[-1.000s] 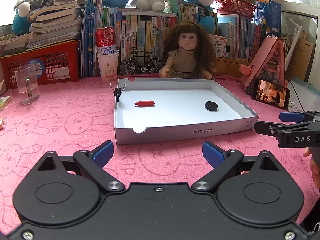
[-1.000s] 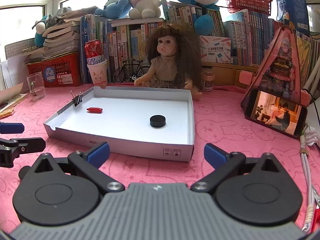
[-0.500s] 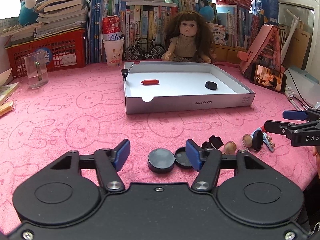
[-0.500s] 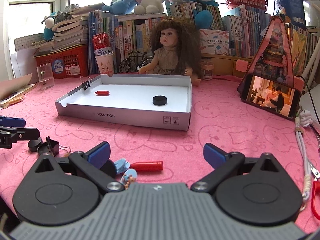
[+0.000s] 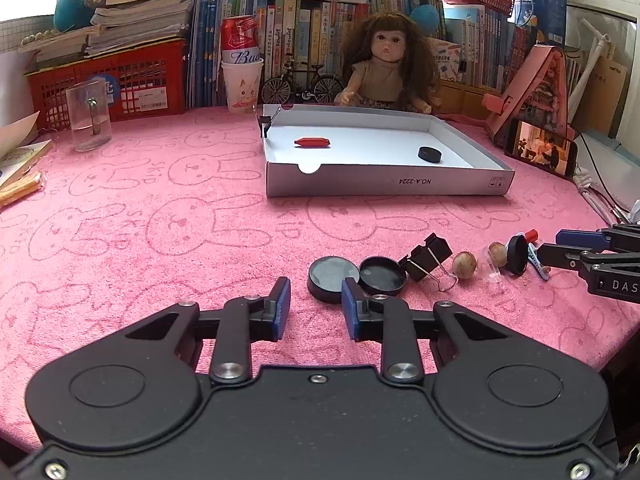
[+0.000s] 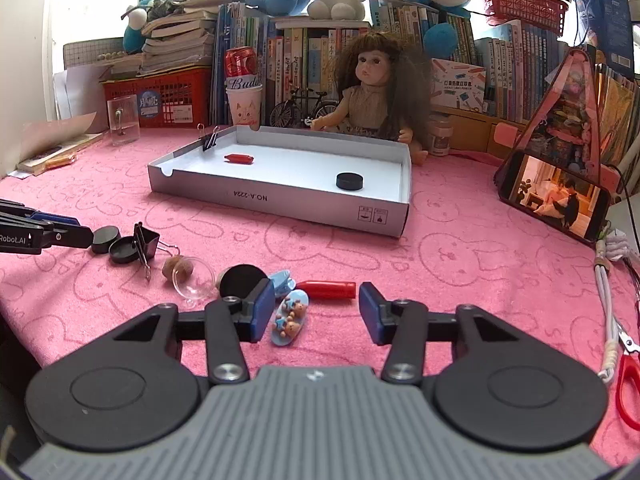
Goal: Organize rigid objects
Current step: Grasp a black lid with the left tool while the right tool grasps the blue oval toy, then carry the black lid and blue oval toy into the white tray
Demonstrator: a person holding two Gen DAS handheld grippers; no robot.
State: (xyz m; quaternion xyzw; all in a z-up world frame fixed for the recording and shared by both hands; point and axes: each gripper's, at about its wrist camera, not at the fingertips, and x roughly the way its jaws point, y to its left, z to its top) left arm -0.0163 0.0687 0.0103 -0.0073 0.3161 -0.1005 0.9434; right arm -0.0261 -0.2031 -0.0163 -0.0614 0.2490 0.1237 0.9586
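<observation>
A white box tray [image 5: 384, 186] holds a red capsule [image 5: 312, 142] and a black disc [image 5: 430, 154]. Near the table's front edge lie a black disc [image 5: 332, 276], a black lid [image 5: 382, 276], a binder clip [image 5: 428, 256] and a nut [image 5: 464, 265]. My left gripper [image 5: 316, 312] is closing just short of that disc, with only cloth between its pads. My right gripper [image 6: 316, 312] is closing too. A blue bear hair clip [image 6: 290, 316] lies between its fingers, untouched, and a red capsule [image 6: 332, 290] lies just ahead.
A doll [image 6: 372, 92] sits behind the tray. A phone [image 6: 556, 198] leans at the right, with a cable [image 6: 608, 304] and red scissors [image 6: 628, 380] near the right edge. A glass mug [image 5: 88, 116] stands at the left. Books and a red basket [image 5: 116, 80] line the back.
Both grippers have drawn back from the tray and sunk toward the row of small things at the front. Both pairs of jaws have narrowed, the left more than the right.
</observation>
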